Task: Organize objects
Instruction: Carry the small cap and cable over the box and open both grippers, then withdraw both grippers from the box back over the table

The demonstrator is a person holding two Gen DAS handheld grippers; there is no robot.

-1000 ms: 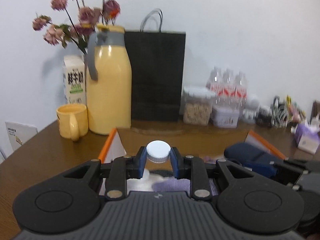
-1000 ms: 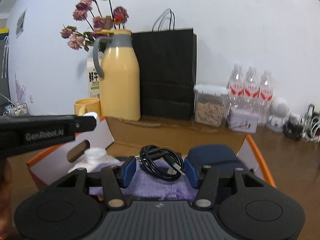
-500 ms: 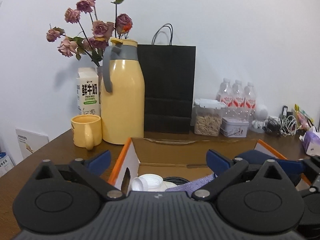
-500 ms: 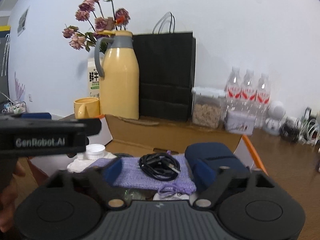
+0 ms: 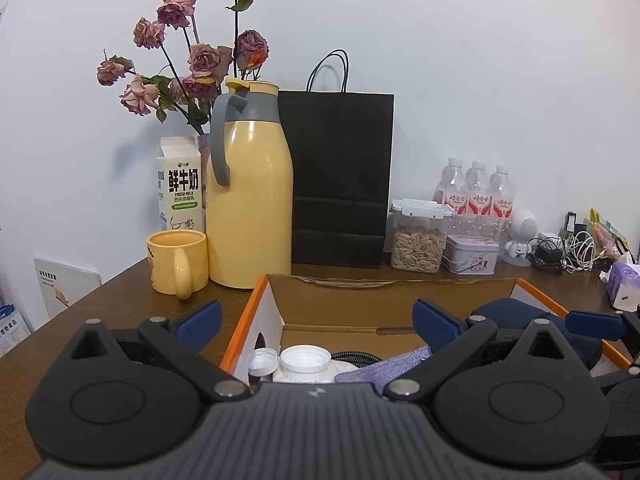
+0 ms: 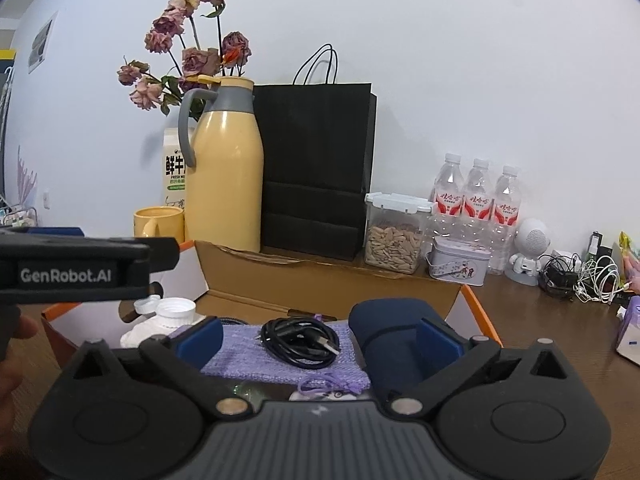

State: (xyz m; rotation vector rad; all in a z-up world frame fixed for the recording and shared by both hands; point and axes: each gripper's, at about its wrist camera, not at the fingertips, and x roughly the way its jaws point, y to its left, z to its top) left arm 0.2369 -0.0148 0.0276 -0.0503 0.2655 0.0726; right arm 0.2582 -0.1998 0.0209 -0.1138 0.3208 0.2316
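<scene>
An open cardboard box (image 5: 392, 300) with orange edges sits on the brown table; it also shows in the right wrist view (image 6: 320, 280). Inside lie a white-capped bottle (image 5: 306, 362) (image 6: 174, 310), a smaller white-capped bottle (image 5: 262, 362), a purple knitted pouch (image 6: 248, 346), a coiled black cable (image 6: 300, 342) and a navy case (image 6: 384, 332). My left gripper (image 5: 316, 318) is open and empty above the box's left part. My right gripper (image 6: 318, 338) is open and empty above the pouch and cable.
Behind the box stand a yellow mug (image 5: 178, 260), a yellow thermos (image 5: 250, 200), a milk carton (image 5: 180, 184), a black paper bag (image 5: 340, 176), a seed jar (image 5: 418, 240), a tin (image 5: 472, 254) and water bottles (image 5: 476, 196). Cables (image 6: 580, 276) lie at the right.
My left gripper let go of the white-capped bottle into the box, opened wide and pulled up and back. My right gripper also opened wider and drew back a little.
</scene>
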